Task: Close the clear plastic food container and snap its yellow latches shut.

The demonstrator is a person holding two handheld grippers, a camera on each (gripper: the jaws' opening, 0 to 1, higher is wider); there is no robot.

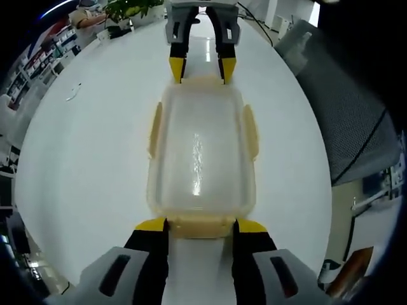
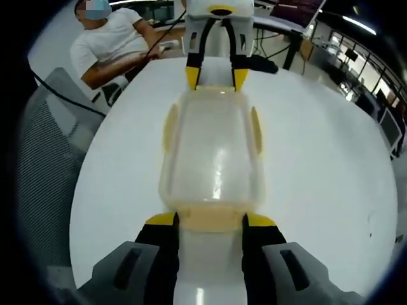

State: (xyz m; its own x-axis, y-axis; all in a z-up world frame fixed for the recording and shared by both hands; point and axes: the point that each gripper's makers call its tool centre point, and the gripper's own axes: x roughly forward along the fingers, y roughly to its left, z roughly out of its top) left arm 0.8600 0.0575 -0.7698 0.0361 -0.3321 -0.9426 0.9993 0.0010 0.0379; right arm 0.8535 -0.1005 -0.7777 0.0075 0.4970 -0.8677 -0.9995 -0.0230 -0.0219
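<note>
The clear plastic food container (image 1: 201, 152) (image 2: 213, 159) lies lengthwise on the white table (image 1: 95, 165) with its lid on. Pale yellow side latches (image 1: 154, 129) (image 1: 251, 130) flare outward from the long walls. My left gripper (image 1: 201, 226) is open at the container's near short end, its yellow-tipped fingers (image 1: 151, 225) flanking the end latch (image 1: 201, 223). My right gripper (image 2: 211, 220) is open at the opposite end, and its tips bracket that end latch (image 2: 211, 216). Each gripper also appears across the container in the other view: right gripper (image 1: 202, 67), left gripper (image 2: 216, 77).
A grey mesh chair (image 1: 346, 108) (image 2: 48, 146) stands against the table's edge. A person in a white shirt (image 2: 111, 41) sits behind it. A small pale scrap (image 1: 73, 94) lies on the table, and a potted plant (image 1: 130, 7) stands beyond the far edge.
</note>
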